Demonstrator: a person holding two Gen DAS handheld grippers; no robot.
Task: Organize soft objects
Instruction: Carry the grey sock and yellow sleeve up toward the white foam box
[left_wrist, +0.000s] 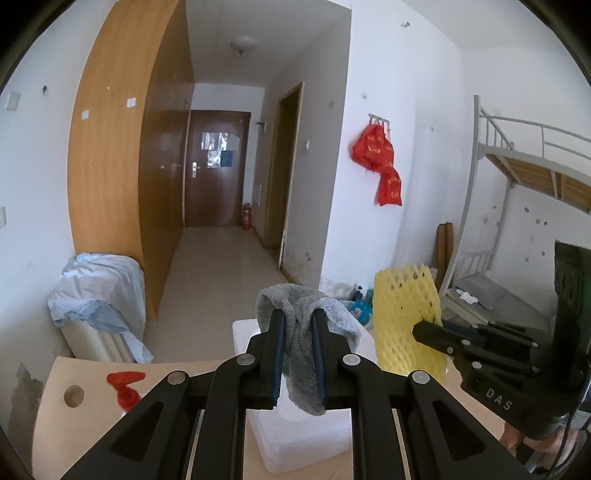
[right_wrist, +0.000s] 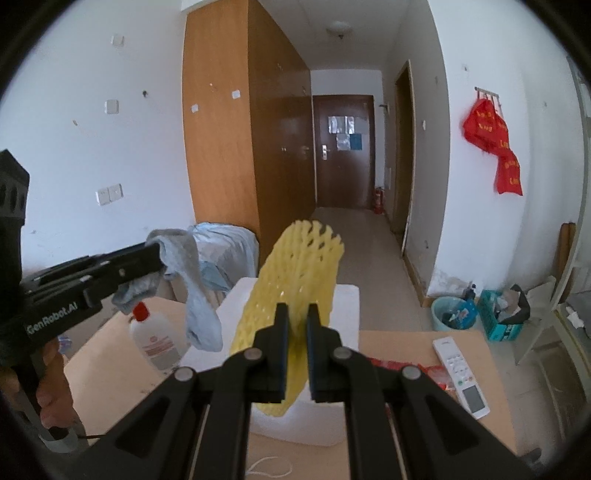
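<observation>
My left gripper is shut on a grey sock and holds it in the air above a white foam box. The sock hangs limp from the jaws; it also shows in the right wrist view. My right gripper is shut on a yellow foam net sleeve, held upright over the same foam box. In the left wrist view the sleeve stands just right of the sock, with the right gripper pinching its lower edge.
A light wooden table carries the foam box, a white bottle with a red cap, a white remote and a red packet. A covered radiator stands left of the table. A bunk bed is at the right.
</observation>
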